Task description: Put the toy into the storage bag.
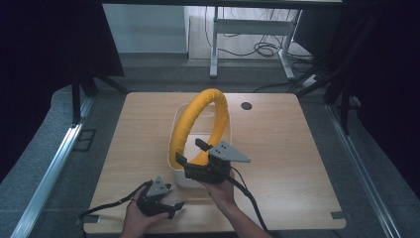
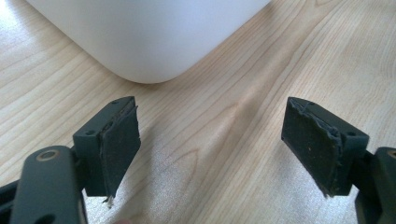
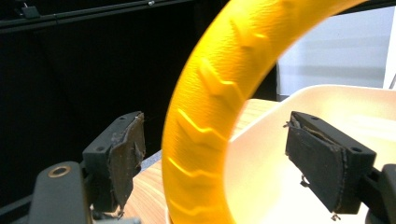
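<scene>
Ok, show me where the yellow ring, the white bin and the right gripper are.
yellow ring point(image 1: 218, 97): high view, top of its arc.
white bin point(image 1: 176, 124): high view, left rim.
right gripper point(image 1: 191, 151): high view, midway between its open fingertips, by the ring's lower part.

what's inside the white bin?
A yellow ridged ring stands on edge in the white plastic bin, its top arching well above the rim. The ring's lowest part and the bin floor are hidden by the bin wall and the right gripper.

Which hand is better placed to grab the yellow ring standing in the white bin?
Right. The right gripper is at the yellow ring, its open jaws on either side of it without touching. The left gripper sits open, low over the table, short of the white bin.
</scene>
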The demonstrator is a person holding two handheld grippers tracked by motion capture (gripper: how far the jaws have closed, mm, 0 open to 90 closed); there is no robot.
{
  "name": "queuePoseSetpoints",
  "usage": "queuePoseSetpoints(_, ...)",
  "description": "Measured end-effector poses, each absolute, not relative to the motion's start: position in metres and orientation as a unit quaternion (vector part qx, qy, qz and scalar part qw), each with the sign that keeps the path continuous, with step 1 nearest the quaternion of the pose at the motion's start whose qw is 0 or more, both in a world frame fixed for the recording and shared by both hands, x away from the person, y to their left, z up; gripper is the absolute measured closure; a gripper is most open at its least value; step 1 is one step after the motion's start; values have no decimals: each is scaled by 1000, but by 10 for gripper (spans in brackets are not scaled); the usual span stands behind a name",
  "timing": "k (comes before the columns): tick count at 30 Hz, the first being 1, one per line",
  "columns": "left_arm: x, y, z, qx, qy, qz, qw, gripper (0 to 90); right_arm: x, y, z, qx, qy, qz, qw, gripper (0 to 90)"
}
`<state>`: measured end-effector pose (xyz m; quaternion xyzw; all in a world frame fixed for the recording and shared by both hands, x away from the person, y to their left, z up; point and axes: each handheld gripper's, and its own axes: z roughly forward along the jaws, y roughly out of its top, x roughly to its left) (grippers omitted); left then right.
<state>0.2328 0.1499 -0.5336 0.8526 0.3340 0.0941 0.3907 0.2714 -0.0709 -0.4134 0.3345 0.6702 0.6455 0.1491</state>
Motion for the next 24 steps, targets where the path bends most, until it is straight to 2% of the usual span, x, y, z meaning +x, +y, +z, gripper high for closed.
queuePoseSetpoints(14, 233, 151, -532, 851, 335, 95, 393, 195, 280, -155, -429, 357, 661, 632, 190, 260)
queuePoseSetpoints(24, 233, 151, -532, 851, 335, 97, 392, 195, 290, -225, -453, 398, 662, 591, 232, 344)
